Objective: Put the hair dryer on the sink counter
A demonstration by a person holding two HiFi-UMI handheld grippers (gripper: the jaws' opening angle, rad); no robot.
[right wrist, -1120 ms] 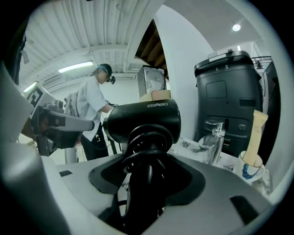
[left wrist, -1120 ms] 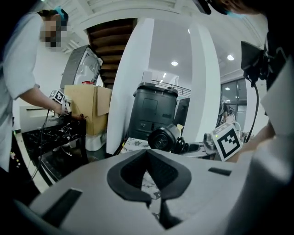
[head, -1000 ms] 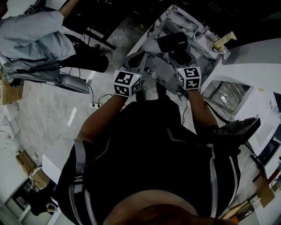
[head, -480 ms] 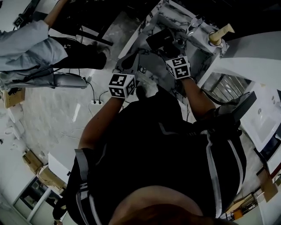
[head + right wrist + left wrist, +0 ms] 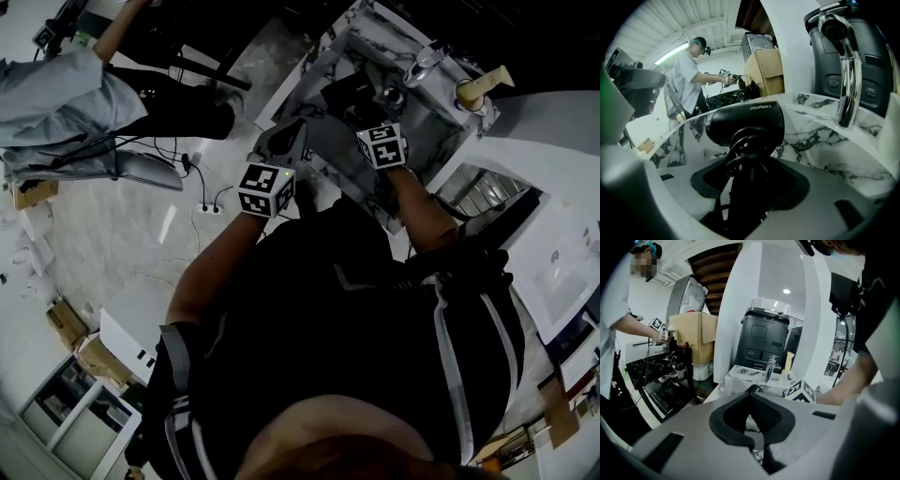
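Note:
The black hair dryer [image 5: 745, 124] hangs over the marbled sink counter [image 5: 811, 136], and its handle with the cord wound round it stands between my jaws. My right gripper [image 5: 750, 176] is shut on that handle. In the head view the hair dryer [image 5: 345, 91] is over the sink counter [image 5: 314, 70], just ahead of my right gripper [image 5: 364, 114]. My left gripper [image 5: 281, 142] stays by the counter's near left edge. In its own view the left gripper [image 5: 757, 446] is shut with nothing between its jaws.
A chrome faucet [image 5: 846, 70] rises at the right of the basin, with a dark appliance [image 5: 872, 51] behind it. A beige bottle [image 5: 476, 89] stands at the counter's far corner. A person in a grey shirt [image 5: 56, 103] works at the left, with cables on the floor [image 5: 202, 202].
My right gripper has carried the hair dryer forward and further over the sink counter. The left gripper has barely shifted.

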